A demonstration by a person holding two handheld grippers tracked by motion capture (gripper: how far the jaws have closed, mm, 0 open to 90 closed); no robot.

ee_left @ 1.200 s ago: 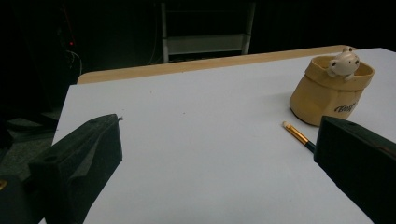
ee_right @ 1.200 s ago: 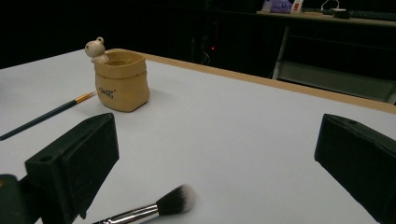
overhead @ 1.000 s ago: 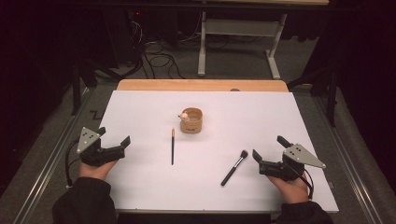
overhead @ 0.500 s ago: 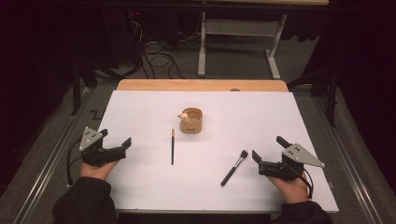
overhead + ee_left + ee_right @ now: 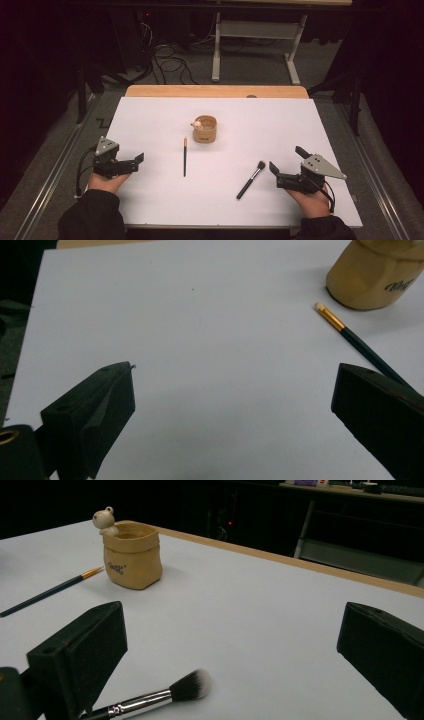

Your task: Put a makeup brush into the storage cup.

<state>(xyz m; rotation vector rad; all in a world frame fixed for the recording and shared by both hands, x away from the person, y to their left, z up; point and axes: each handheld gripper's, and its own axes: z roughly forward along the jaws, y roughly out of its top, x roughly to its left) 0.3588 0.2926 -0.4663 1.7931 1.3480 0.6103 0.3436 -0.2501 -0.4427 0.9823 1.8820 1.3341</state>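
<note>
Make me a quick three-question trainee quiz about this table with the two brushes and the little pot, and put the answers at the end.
1. True or false: the left tool is shut on the thin paintbrush.
2. Which thing lies nearest the right tool? A) the makeup brush B) the thin paintbrush C) the tan pot
3. Fill in: a small ____ figure sits on the rim of the tan pot.

Key
1. False: both tools are open and hold nothing, and the thin paintbrush lies apart on the white table.
2. A: its bristle end points toward the right tool.
3. Bear, seen best in the right gripper view.
</note>
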